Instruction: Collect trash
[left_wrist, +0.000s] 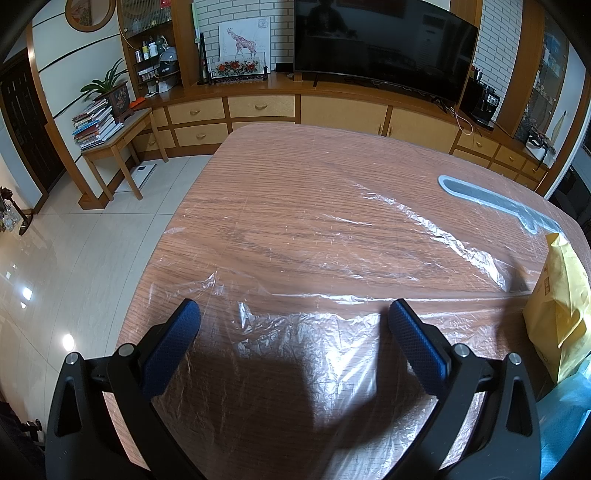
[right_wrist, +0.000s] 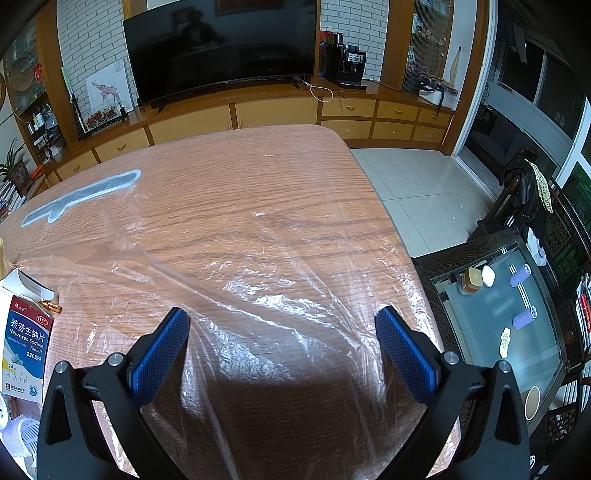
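We take the trash to be the loose items at the near edge of the wooden table (right_wrist: 258, 177): an opened medicine box (right_wrist: 26, 343) printed "Naproxen Sodium Tablets", with a small copper-coloured wrapper (right_wrist: 51, 305) just beyond its raised flap, and, in the left wrist view, a yellow padded envelope (left_wrist: 561, 310) with a blue plastic bag (left_wrist: 569, 417) touching its near side. A clear plastic sheet (left_wrist: 332, 258) covers the table under all of them, crumpled near us.

Relative to the medicine box, our right gripper (right_wrist: 282, 343) hovers off to the right over bare sheet, fingers spread wide with nothing between them. Our left gripper (left_wrist: 293, 339) sits left of the envelope, equally spread and empty.

We judge that nothing is collected yet and the first pick is still to be chosen. To do it well, we would bring the right gripper over the box and close across its narrow faces, not its open flap, which would likely fold. The wrapper is small and flat, so we would pinch low and take care not to catch the sheet with it.

We see no bin in either view; the blue bag may serve, but we cannot tell what it holds. The box's contents are hidden too. A grey flat shape (right_wrist: 85, 195) lies far beyond the box, under the sheet as far as we can tell
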